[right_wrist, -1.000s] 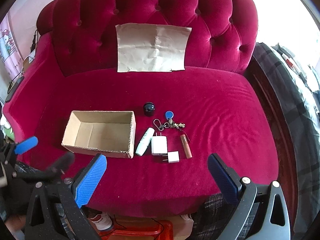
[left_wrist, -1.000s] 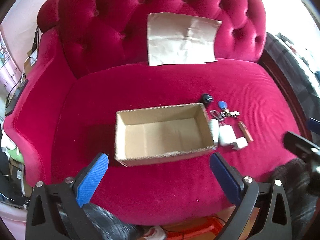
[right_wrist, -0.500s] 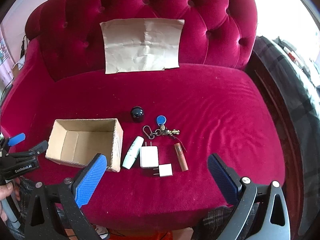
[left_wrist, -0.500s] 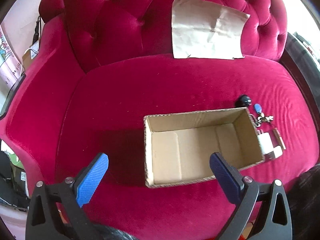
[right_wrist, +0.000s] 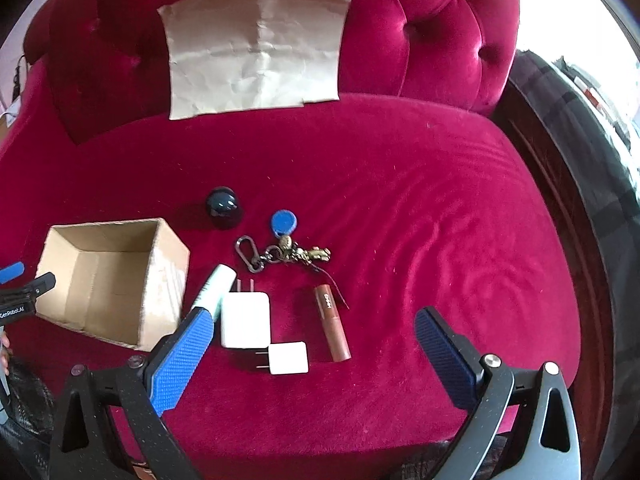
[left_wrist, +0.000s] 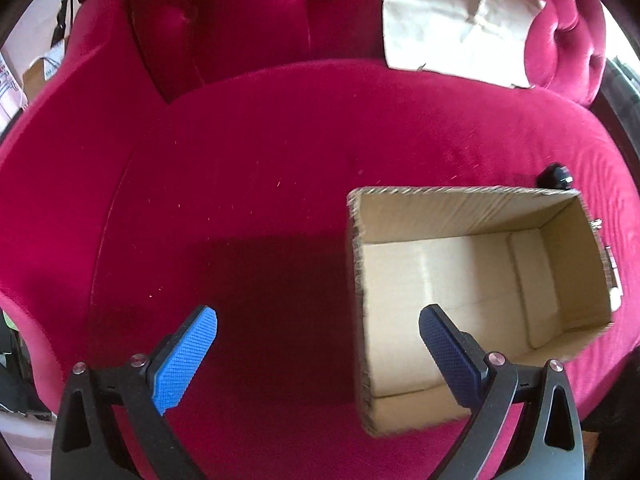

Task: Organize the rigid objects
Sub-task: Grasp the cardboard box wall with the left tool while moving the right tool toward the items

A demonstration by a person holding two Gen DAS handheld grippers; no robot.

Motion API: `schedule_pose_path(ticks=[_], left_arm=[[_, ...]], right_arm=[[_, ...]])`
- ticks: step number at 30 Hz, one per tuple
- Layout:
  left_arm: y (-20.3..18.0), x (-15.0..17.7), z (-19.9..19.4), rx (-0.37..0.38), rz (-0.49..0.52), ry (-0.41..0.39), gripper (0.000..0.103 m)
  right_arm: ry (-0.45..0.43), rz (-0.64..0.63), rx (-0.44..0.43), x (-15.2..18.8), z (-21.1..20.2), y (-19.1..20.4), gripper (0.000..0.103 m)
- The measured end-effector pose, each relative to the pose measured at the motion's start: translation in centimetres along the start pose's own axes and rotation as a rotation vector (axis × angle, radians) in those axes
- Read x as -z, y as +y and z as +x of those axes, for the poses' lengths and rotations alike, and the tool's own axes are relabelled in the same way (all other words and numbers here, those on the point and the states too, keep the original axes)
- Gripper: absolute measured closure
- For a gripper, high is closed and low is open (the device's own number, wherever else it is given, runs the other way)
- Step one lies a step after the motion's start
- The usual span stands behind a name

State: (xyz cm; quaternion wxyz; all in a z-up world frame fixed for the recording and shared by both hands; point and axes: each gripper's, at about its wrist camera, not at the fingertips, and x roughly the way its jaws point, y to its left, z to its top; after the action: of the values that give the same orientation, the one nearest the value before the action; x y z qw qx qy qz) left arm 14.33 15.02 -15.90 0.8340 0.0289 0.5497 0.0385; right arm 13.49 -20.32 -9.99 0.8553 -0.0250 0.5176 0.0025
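An empty open cardboard box (left_wrist: 472,280) (right_wrist: 108,280) sits on the red sofa seat. Right of it lie a white tube (right_wrist: 216,286), a large white charger (right_wrist: 245,320), a small white charger (right_wrist: 289,358), a brown lipstick tube (right_wrist: 332,328), a keychain with a blue tag (right_wrist: 286,246) and a black round object (right_wrist: 222,206) (left_wrist: 556,176). My left gripper (left_wrist: 318,354) is open, straddling the box's near left corner. My right gripper (right_wrist: 312,354) is open above the chargers and lipstick.
A crumpled sheet of brown paper (right_wrist: 256,48) (left_wrist: 456,20) leans on the tufted sofa back (right_wrist: 440,28). A dark wooden frame and plaid fabric (right_wrist: 600,200) border the seat on the right. The left gripper shows at the left edge of the right wrist view (right_wrist: 16,292).
Both grippers have moved forward and down toward the seat. The left one shifted left, so the box now sits at its right; the right one closed in on the small objects.
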Motion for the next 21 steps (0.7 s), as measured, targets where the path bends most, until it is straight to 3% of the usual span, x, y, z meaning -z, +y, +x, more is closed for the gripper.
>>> schedule_pose_path(ticks=[3, 6, 9, 11, 14, 17, 21], left_arm=[[0.4, -0.1, 1.3, -0.013, -0.002, 0.016, 0.001], [0.3, 0.0, 1.9, 0.006, 0.013, 0.023, 0.015], [0.2, 0.3, 2.4, 0.025, 0.029, 0.04, 0.034], [0.0, 0.4, 2.5, 0.048, 0.036, 0.043, 0.059], [-0.3, 0.6, 2.5, 0.096, 0.05, 0.042, 0.083], [-0.8, 0.8, 2.4, 0.113, 0.069, 0.035, 0.096], [-1.0, 0.9, 2.2, 0.107, 0.064, 0.031, 0.097]], right_arm=[[0.016, 0.015, 0.003, 0.2, 1.1, -0.4, 0.0], [0.039, 0.023, 0.003, 0.5, 2.3, -0.7, 0.0], [0.051, 0.02, 0.01, 0.8, 3.0, -0.7, 0.0], [0.041, 0.016, 0.008, 0.8, 3.1, -0.7, 0.0], [0.033, 0.012, 0.012, 0.8, 3.1, -0.8, 0.0], [0.036, 0.02, 0.009, 0.8, 3.4, -1.0, 0.0], [0.061, 0.021, 0.007, 0.9, 3.9, -1.2, 0.0]])
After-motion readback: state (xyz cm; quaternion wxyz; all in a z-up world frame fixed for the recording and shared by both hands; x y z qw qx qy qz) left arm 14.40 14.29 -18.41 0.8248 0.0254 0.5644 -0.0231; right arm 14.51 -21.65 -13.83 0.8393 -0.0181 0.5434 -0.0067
